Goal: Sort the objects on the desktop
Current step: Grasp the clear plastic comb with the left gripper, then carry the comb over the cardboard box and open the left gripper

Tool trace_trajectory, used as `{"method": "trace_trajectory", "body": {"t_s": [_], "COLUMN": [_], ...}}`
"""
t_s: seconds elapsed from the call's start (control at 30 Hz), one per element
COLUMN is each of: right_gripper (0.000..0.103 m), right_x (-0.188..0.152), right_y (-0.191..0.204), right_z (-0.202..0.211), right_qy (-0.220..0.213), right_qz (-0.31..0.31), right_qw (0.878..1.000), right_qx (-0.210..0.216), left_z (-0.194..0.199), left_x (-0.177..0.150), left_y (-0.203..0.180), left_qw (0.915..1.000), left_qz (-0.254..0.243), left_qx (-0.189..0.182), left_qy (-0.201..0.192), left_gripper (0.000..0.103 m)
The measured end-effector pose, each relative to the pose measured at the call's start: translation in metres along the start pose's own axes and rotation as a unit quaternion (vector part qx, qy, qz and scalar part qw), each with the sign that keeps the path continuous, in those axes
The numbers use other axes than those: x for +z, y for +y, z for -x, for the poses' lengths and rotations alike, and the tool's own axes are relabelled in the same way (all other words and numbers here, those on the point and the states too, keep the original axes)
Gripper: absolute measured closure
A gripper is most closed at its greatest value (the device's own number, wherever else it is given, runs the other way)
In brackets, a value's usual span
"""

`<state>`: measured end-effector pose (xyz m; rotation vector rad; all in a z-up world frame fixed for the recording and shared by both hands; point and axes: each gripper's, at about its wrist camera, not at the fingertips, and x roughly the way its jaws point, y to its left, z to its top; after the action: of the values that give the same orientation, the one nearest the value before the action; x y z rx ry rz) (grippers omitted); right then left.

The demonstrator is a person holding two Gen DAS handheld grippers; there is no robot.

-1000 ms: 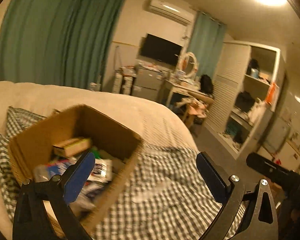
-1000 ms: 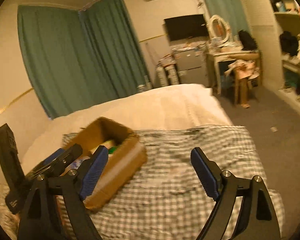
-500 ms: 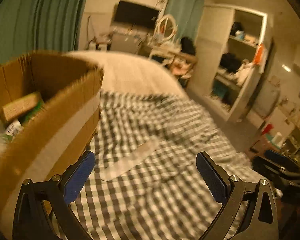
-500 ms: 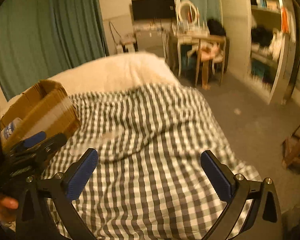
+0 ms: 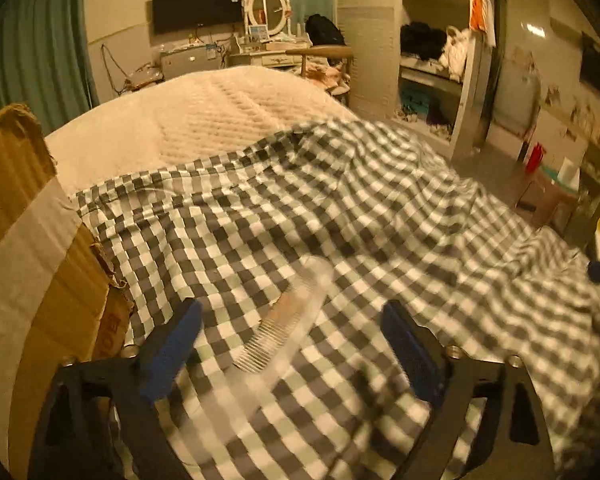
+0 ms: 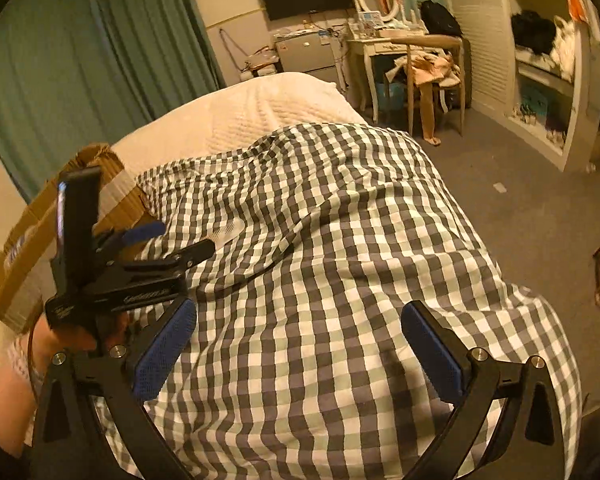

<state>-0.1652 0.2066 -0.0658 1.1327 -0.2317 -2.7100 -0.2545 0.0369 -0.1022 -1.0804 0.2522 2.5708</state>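
The bed (image 6: 260,116) carries a checked blanket (image 6: 340,260), cardboard box (image 5: 28,260) and comb (image 5: 284,328).

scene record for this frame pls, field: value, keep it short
surface: checked blanket over a bed
target: clear comb lying on the blanket, apart from the box
container: cardboard box to the comb's left, contents not visible
left tongs: open, low over the comb, not touching
right tongs: open, empty, above bare blanket
blur: left view smeared by motion
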Motion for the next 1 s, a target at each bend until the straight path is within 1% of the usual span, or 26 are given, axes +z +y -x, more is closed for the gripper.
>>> {"method": "trace_trajectory", "body": {"t_s": [0.1, 0.17, 0.2, 0.23, 0.27, 0.3, 0.33, 0.4, 0.47, 0.63, 0.73, 0.83, 0.9, 0.93, 0.97, 1.0], "right_gripper": [0.0, 0.0, 0.0, 0.0, 0.0, 0.0, 0.0, 0.0, 0.0, 0.0, 0.0, 0.0, 0.0, 0.0, 0.0, 0.0], "right_x": [-0.002, -0.003, -0.004, -0.005, -0.006, -0.006, -0.006, -0.006, -0.004, -0.004, -0.002, -0.001, 0.001, 0.002, 0.005, 0.008], "right_y": [0.004, 0.003, 0.001, 0.0, 0.0, 0.0, 0.0, -0.001, 0.0, 0.007, 0.012, 0.018, 0.023, 0.026, 0.03, 0.032], "right_z": [-0.003, -0.007, -0.008, -0.008, -0.009, -0.008, -0.007, -0.003, -0.002, 0.003, 0.004, 0.012, 0.02, 0.025, 0.031, 0.036], "right_qy": [0.007, 0.016, 0.02, 0.023, 0.024, 0.024, 0.024, 0.019, 0.02, 0.02, 0.02, 0.015, 0.007, 0.004, 0.003, 0.002], "right_qz": [0.003, -0.009, -0.016, -0.02, -0.022, -0.024, -0.025, -0.032, -0.037, -0.03, -0.027, -0.016, -0.007, -0.002, 0.006, 0.012], "right_qw": [1.0, 1.0, 1.0, 0.999, 0.999, 0.999, 0.999, 0.999, 0.999, 0.999, 0.999, 0.999, 1.0, 1.0, 1.0, 1.0], "right_qx": [0.004, 0.014, 0.016, 0.016, 0.014, 0.011, 0.01, 0.016, 0.022, 0.023, 0.028, 0.026, 0.021, 0.017, 0.014, 0.014], "left_z": [-0.014, -0.02, -0.021, -0.02, -0.018, -0.016, -0.014, -0.01, -0.008, 0.009, 0.024, 0.038, 0.056, 0.069, 0.075, 0.087], "left_x": [-0.005, -0.006, -0.008, -0.009, -0.01, -0.01, -0.011, -0.013, -0.014, -0.022, -0.024, -0.016, -0.008, -0.005, 0.0, 0.001], "left_y": [0.004, 0.008, 0.01, 0.012, 0.013, 0.015, 0.014, 0.011, 0.009, 0.009, 0.006, 0.0, -0.003, -0.004, -0.001, 0.002], "left_qw": [0.9992, 0.9984, 0.9983, 0.9982, 0.9979, 0.9972, 0.997, 0.9975, 0.9975, 0.9976, 0.997, 0.997, 0.9968, 0.9965, 0.9957, 0.9937], "left_qz": [0.003, 0.007, 0.009, 0.013, 0.017, 0.018, 0.016, 0.005, 0.006, 0.025, 0.042, 0.05, 0.061, 0.071, 0.082, 0.101], "left_qx": [-0.017, -0.016, -0.015, -0.023, -0.034, -0.044, -0.046, -0.038, -0.035, -0.026, -0.028, -0.031, -0.036, -0.034, -0.038, -0.046], "left_qy": [0.035, 0.053, 0.056, 0.055, 0.054, 0.057, 0.06, 0.06, 0.062, 0.059, 0.059, 0.051, 0.038, 0.027, 0.022, 0.014], "left_gripper": [0.022, 0.035, 0.041, 0.06, 0.07, 0.071, 0.073, 0.076, 0.076, 0.076, 0.076, 0.077, 0.078, 0.091, 0.095, 0.095]}}
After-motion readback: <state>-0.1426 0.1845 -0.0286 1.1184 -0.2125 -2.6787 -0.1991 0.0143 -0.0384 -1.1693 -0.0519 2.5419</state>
